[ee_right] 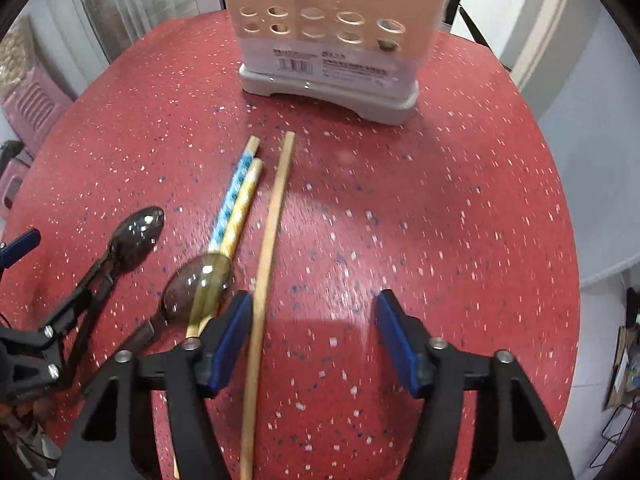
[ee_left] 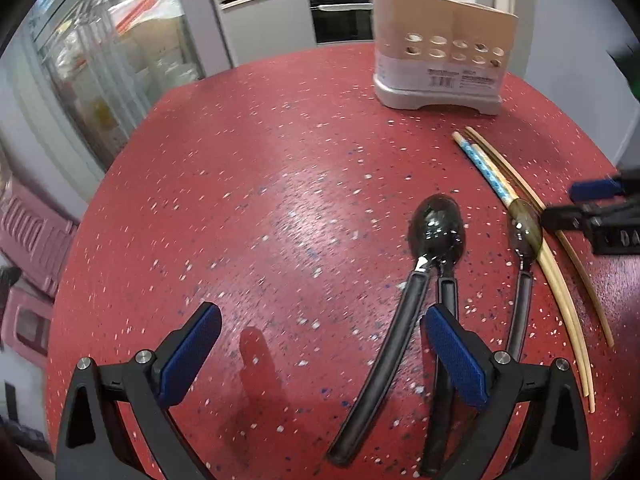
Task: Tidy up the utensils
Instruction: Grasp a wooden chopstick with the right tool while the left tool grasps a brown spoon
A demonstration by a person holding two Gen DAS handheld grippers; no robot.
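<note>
On the red speckled table (ee_left: 248, 184), two black spoons (ee_left: 438, 224) lie stacked. A third dark spoon (ee_left: 524, 226) rests across two patterned chopsticks (ee_left: 486, 168), with a plain chopstick (ee_left: 516, 172) beside them. My left gripper (ee_left: 316, 356) is open and empty, its right finger over the black spoon handles. My right gripper (ee_right: 314, 344) is open and empty; the plain chopstick (ee_right: 268, 248) lies just inside its left finger (ee_right: 226, 340). The spoon (ee_right: 200, 292) and patterned chopsticks (ee_right: 238, 196) lie left of it. The black spoons (ee_right: 136, 232) lie farther left. The right gripper also shows at the right edge of the left wrist view (ee_left: 584, 200).
A white perforated utensil holder (ee_left: 440, 52) with several utensils in it stands at the table's far side; it also shows in the right wrist view (ee_right: 332, 32). Pink stools (ee_left: 28, 248) stand beside the table on the left. A glass cabinet (ee_left: 104, 64) is behind.
</note>
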